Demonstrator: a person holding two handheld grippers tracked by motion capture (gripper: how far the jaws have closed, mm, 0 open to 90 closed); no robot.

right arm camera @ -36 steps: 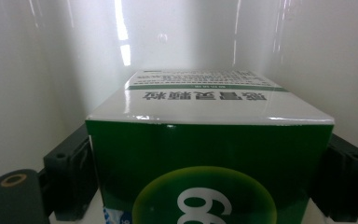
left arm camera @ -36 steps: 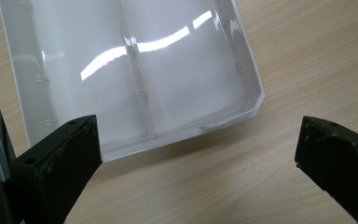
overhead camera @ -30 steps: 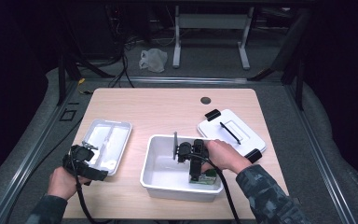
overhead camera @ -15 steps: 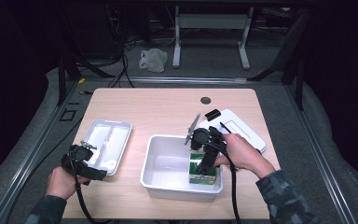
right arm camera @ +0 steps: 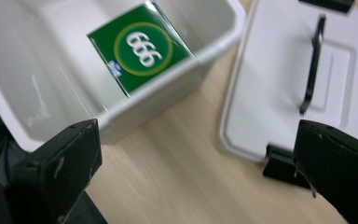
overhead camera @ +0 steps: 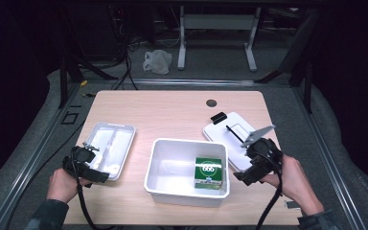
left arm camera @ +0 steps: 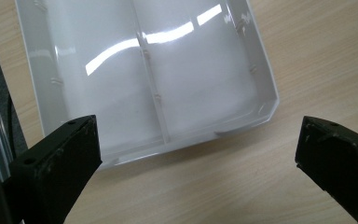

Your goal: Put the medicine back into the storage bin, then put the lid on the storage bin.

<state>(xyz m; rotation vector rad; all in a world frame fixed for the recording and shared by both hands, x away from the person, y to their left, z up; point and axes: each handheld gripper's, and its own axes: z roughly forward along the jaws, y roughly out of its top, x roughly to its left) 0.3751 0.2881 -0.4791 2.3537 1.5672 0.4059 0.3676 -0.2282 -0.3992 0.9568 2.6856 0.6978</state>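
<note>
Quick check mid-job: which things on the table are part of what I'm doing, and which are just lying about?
In the job, as far as I can judge:
green box
white bin holding it
lid beside the bin
right gripper, open

Lying about:
divided tray
left gripper, open near the tray

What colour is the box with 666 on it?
Green, with white numbers in a yellowish ring. The box shows best in the right gripper view.

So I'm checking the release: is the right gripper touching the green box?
Apart. High view: right gripper sits outside the white bin, fingers open; green box rests inside.
</note>
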